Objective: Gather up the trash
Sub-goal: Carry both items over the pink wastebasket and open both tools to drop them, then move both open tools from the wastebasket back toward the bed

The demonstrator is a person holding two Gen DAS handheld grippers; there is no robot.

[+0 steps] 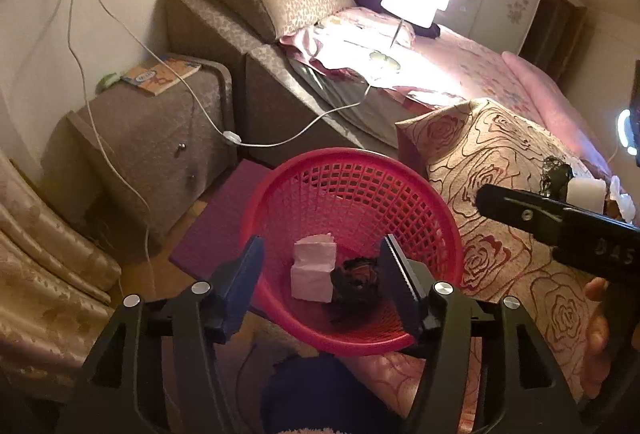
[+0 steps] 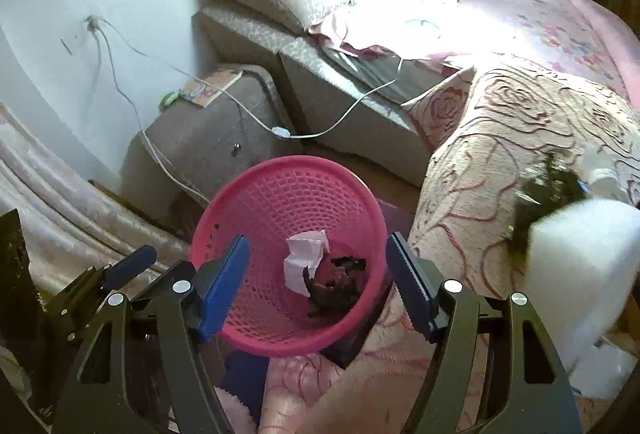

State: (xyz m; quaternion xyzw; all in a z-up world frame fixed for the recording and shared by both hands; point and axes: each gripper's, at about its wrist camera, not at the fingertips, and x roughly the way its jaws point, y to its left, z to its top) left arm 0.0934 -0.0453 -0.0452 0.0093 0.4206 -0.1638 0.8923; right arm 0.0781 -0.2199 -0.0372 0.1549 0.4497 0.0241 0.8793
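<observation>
Over the basket: both my grippers hang above the pink mesh basket, pointing steeply down into it.
Left gripper: jaws stand wide apart with nothing between the pads; the basket floor shows through the gap.
Right gripper: jaws also wide and empty, framing the same basket floor from its own side.
Already in the basket: a crumpled white paper and, just beside it and touching, a dark crumpled wrapper.
Remaining trash: on the rose-patterned blanket, off to my right, lie a dark shiny wrapper, a white block just beside it, and a pale scrap at the frame's edge.
Direction from me: these lie to the right of the basket and further away, up on the bed's edge, higher than the basket floor.
Long axis: I cannot tell for the wrapper; it is blurred in the right wrist view.
Nearer hand: I judge the right one, since its camera has the white block large and close at its right edge.
Next move, as I judge it: swing the right gripper rightward to that cluster.
</observation>
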